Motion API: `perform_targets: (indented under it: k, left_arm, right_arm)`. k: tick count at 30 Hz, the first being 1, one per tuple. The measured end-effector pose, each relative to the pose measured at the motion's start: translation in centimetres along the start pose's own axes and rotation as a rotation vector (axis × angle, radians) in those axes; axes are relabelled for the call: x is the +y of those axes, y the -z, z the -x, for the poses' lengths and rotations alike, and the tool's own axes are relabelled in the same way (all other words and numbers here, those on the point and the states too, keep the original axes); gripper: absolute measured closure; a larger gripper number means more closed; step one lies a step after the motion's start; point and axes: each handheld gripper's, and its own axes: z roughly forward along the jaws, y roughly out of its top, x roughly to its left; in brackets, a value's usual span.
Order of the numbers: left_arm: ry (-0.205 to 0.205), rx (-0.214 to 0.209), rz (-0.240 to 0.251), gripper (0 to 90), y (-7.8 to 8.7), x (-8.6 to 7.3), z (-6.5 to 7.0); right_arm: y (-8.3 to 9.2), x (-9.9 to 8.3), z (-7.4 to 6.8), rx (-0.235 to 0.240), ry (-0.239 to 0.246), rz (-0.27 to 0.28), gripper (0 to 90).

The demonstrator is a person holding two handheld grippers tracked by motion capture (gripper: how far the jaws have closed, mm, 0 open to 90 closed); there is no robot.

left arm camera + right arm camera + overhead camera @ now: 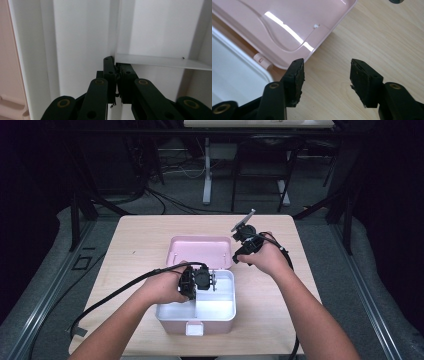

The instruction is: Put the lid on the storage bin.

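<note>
The white divider (160, 62) inside the box (220, 316) is what I have hold of: my left gripper (116, 72) is down inside the box with its jaws pinched shut on the near end of that thin partition, which runs level away from my fingertips toward the far inner wall. In the high view the box sits open in the middle of the table (130, 240), white inside and pink outside, its clasp (194, 328) facing me, and my left gripper (196, 281) reaches in from the box's left rim. The pink lid (200, 251) lies flung back flat on the far side of the box, hinged to it by a small tab (262, 60). My right gripper (243, 245) hangs just off the lid's right corner, above bare wood, with its jaws apart and nothing between them; its left fingertip (295, 75) sits right at the lid's rounded edge. So the left hand is the nearer one by far, already on the divider, and I judge any lift has to go straight up out of the box, since the walls close it in on each side. The right hand and the lid stand outside that path.
</note>
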Motion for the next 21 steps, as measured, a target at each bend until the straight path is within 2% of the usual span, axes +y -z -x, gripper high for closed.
perform_targets:
  k: [2,3,7,11,12,13,17,18,20,21]
  left_arm:
    - [0.000,0.000,0.000,86.2,0.0,0.0,0.0]
    - [0.000,0.000,0.000,86.1,0.0,0.0,0.0]
    - [0.000,0.000,0.000,86.2,0.0,0.0,0.0]
    - [0.001,0.001,0.000,86.2,0.0,0.0,0.0]
    - [0.000,0.002,-0.001,86.1,0.0,0.0,0.0]
    - [0.000,0.002,0.000,86.1,0.0,0.0,0.1]
    - [0.000,0.002,0.001,86.1,0.0,0.0,0.1]
    - [0.000,0.003,0.001,86.1,0.0,0.0,0.1]
    - [0.000,0.003,0.001,86.1,0.0,0.0,0.1]
    - [0.001,0.002,0.001,86.1,0.0,0.0,0.1]
  right_arm:
    - [-0.1,0.3,0.3,0.004,-0.024,0.006,48.4]
    - [-0.2,0.5,0.5,0.020,-0.037,0.010,48.9]
    - [-0.8,1.1,1.0,-0.001,-0.063,0.013,50.6]
    - [-1.3,1.7,1.3,0.005,-0.082,0.025,52.4]
    - [-1.4,1.8,1.2,-0.022,-0.087,0.025,52.9]
    - [-1.6,2.0,1.3,0.000,-0.094,0.031,53.2]
    - [-2.0,2.4,1.4,-0.017,-0.114,0.034,53.7]
    - [-2.1,2.5,1.5,-0.003,-0.125,0.029,54.0]
    - [-2.4,2.7,1.7,-0.008,-0.144,0.036,54.3]
    - [-2.6,2.8,1.8,-0.017,-0.173,0.038,54.8]
